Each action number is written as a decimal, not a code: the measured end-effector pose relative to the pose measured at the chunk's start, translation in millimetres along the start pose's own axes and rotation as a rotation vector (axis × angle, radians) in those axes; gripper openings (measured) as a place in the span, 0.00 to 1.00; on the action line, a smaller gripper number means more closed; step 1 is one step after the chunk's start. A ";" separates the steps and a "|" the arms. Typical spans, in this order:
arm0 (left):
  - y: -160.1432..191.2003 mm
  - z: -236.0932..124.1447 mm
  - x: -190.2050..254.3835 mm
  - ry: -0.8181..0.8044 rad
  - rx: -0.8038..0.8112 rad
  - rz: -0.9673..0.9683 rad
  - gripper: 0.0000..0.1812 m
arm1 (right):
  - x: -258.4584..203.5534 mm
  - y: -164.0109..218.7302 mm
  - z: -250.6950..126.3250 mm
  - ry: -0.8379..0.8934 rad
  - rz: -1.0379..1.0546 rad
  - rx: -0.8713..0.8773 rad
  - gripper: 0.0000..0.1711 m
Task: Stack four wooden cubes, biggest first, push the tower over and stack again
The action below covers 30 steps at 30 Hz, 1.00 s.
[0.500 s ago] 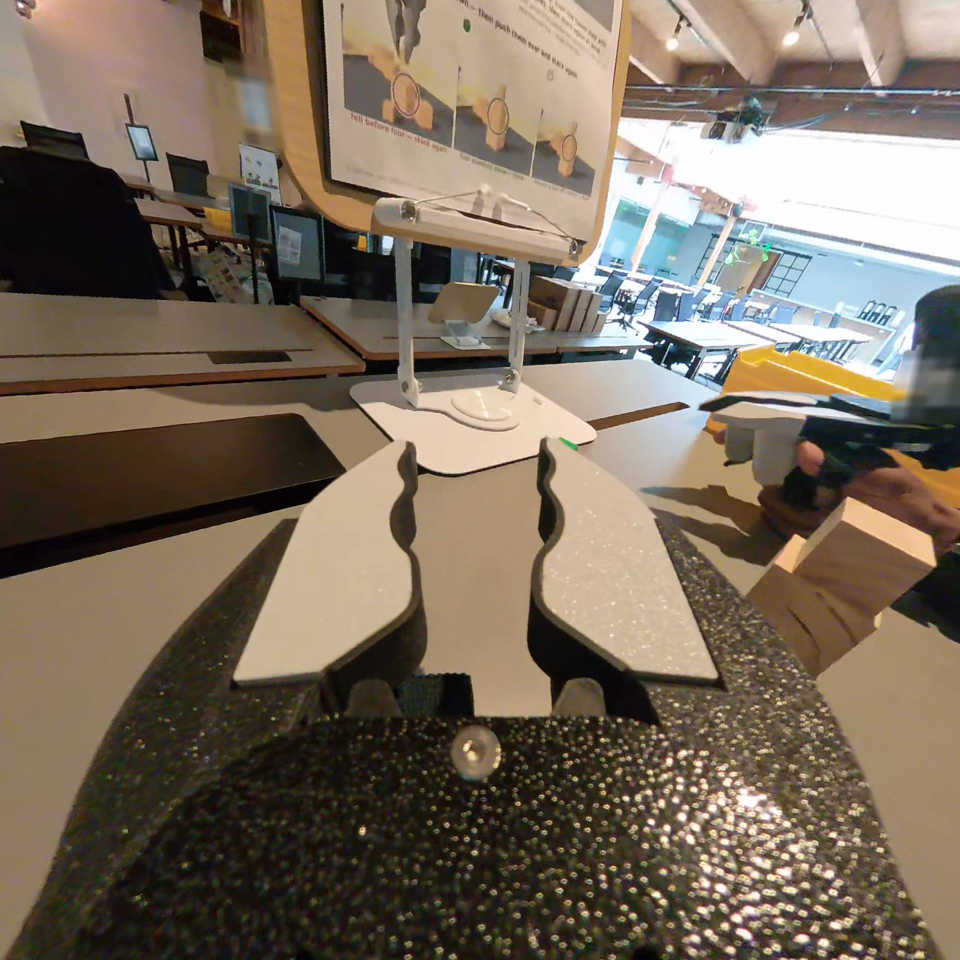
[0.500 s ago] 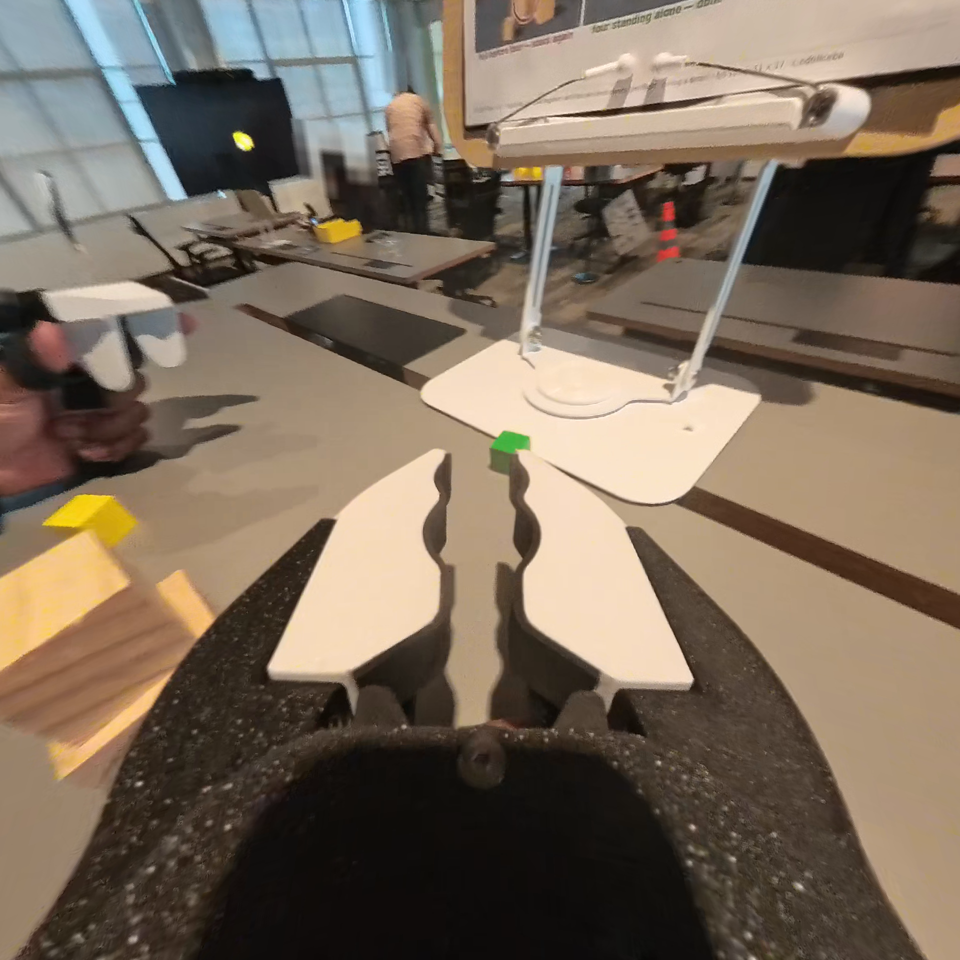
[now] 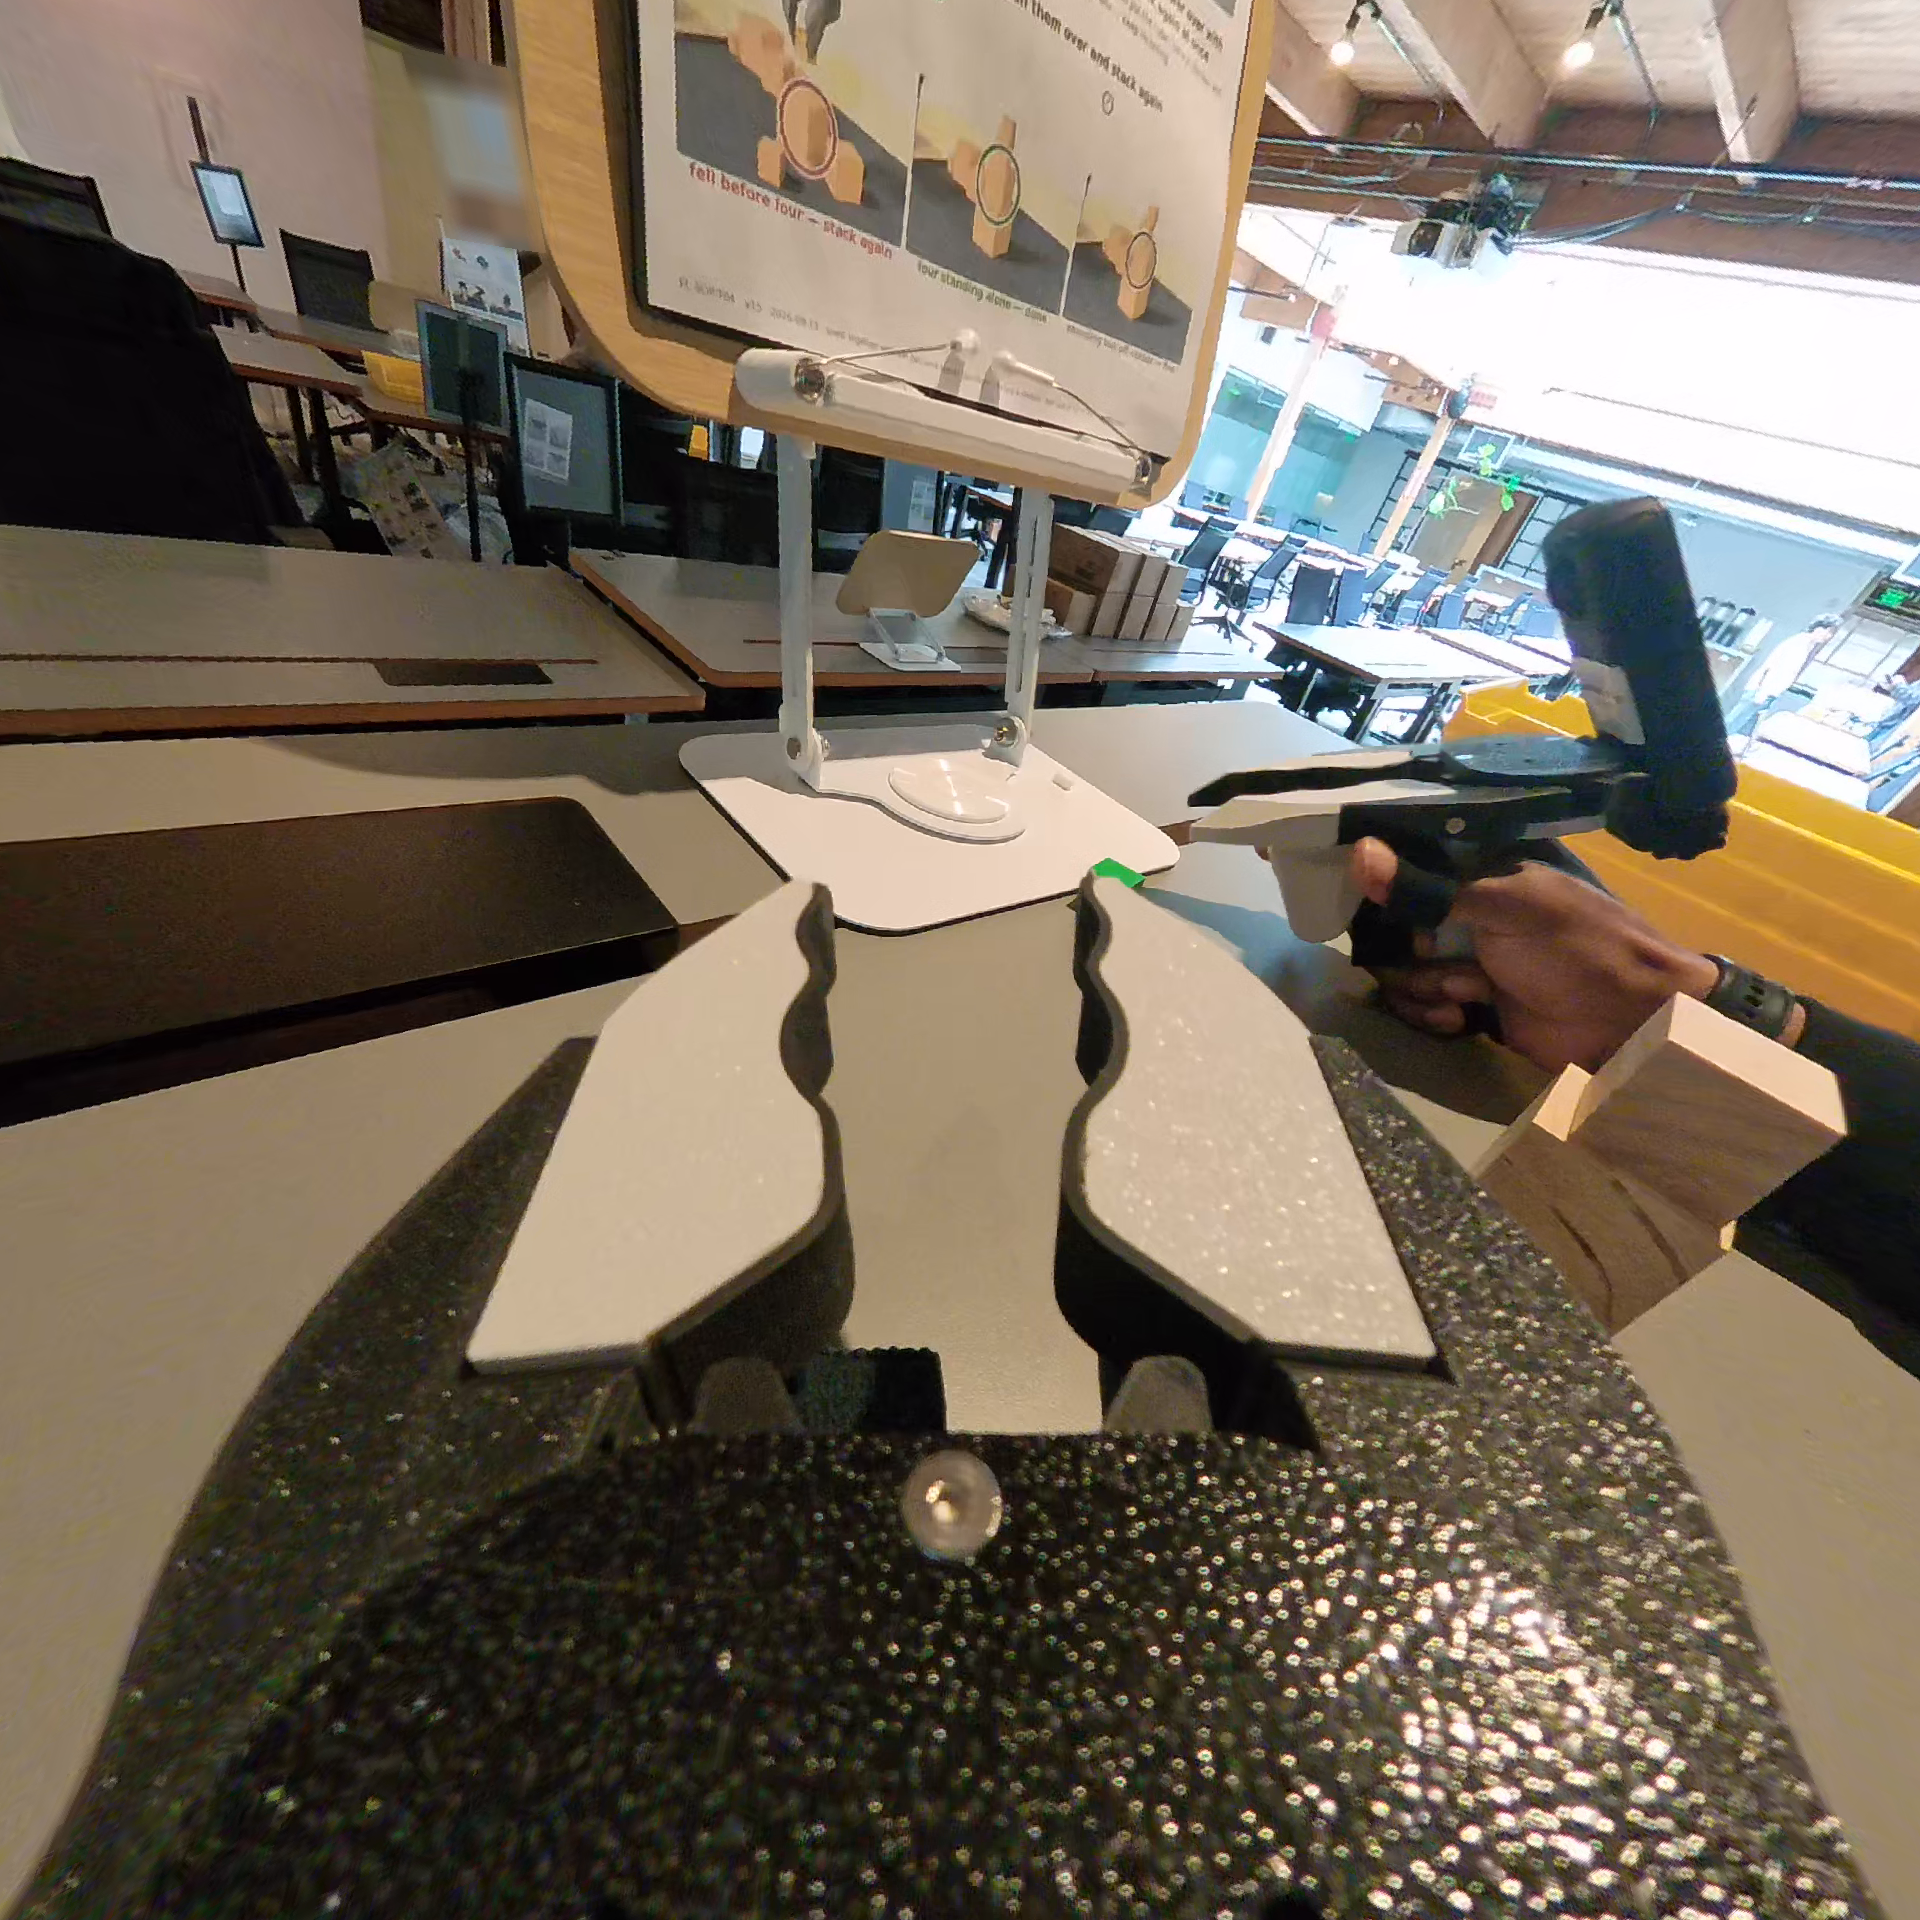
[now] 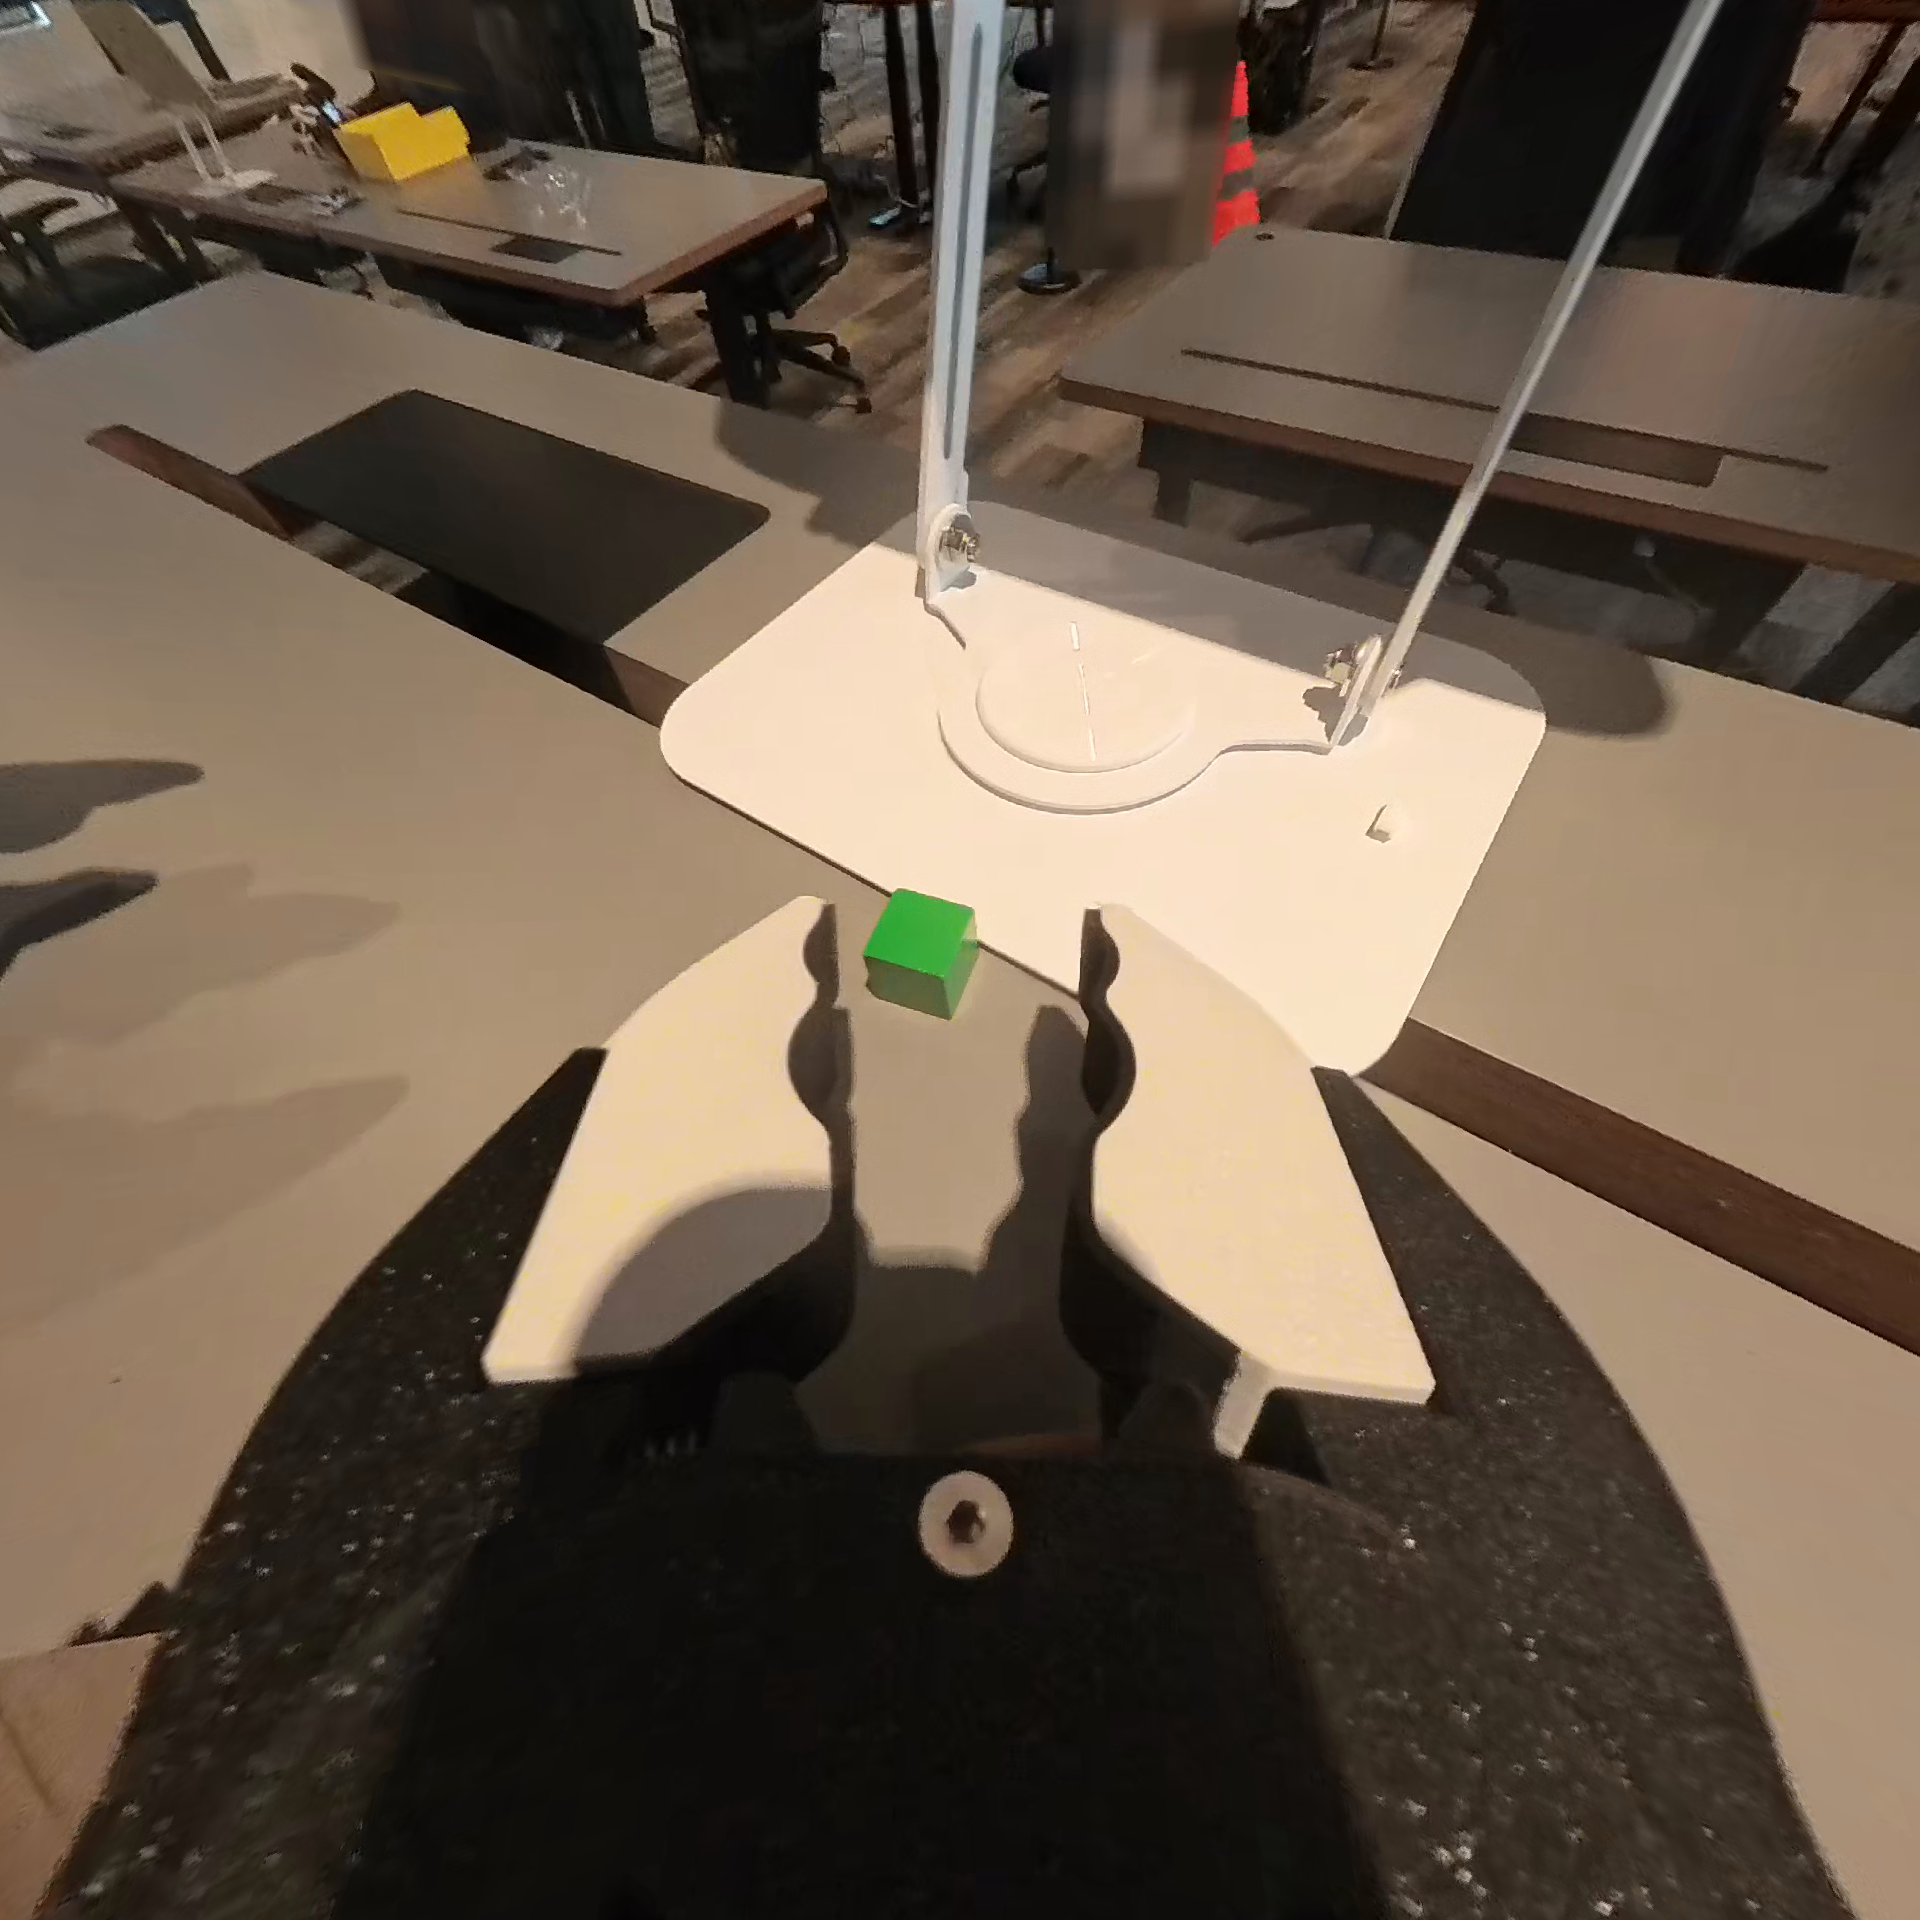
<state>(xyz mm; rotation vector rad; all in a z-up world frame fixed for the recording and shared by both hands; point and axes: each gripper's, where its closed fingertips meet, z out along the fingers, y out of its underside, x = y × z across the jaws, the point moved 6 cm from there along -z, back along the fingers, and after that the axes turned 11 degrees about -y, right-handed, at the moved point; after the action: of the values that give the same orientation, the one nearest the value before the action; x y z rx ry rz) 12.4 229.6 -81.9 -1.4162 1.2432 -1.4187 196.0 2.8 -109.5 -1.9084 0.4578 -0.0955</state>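
Left tongs [image 3: 951,904]: spread wide over bare grey bench [image 3: 312,1195], nothing between the fingers, tips aimed at the front edge of the white stand base [image 3: 935,862].
Left view, cubes: plain wooden cubes [image 3: 1662,1153] sit piled at the right side of the bench, one tipped on another; can't really tell how many, the frame cuts them off.
Left view, other gripper: right tongs [image 3: 1226,816] held level by a hand [image 3: 1527,956] just past the wooden pile, hovering by the stand's right corner.
Left view, green: tiny green cube [image 3: 1117,873] peeks out at the stand base's near corner.
Right tongs [image 4: 956,914]: also spread apart, holding nothing.
Right view, green cube [image 4: 920,951]: on the bench, touching or just beside the front edge of the stand base [image 4: 1143,883], near the left fingertip, not gripped.
Right view, corner: pale wood [image 4: 52,1766] barely visible bottom left.
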 end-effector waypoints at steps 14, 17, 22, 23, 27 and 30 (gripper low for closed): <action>3.9 8.6 -2.8 0.016 -0.071 -0.043 0.24 | -19.1 2.2 6.4 -0.017 -0.102 -0.046 0.22; 4.7 10.0 -3.9 0.022 -0.085 -0.058 0.23 | -18.8 2.0 6.3 -0.015 -0.099 -0.043 0.21; 4.4 10.0 -5.0 0.029 -0.084 -0.073 0.23 | -19.1 2.2 6.8 -0.017 -0.102 -0.048 0.21; 4.4 9.8 -5.0 0.029 -0.083 -0.073 0.23 | -19.8 2.2 6.7 -0.023 -0.105 -0.047 0.21; 3.7 9.0 -4.7 0.030 -0.073 -0.072 0.23 | -19.6 0.7 4.1 -0.043 -0.093 -0.019 0.22; 3.7 8.7 -4.9 0.032 -0.072 -0.074 0.22 | -17.4 0.6 4.0 -0.049 -0.070 -0.016 0.23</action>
<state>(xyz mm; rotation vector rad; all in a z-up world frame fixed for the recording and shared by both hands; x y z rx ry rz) 21.1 232.4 -87.5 -1.5077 1.2848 -1.4644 180.9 12.3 -109.0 -1.9386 0.3602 -0.0912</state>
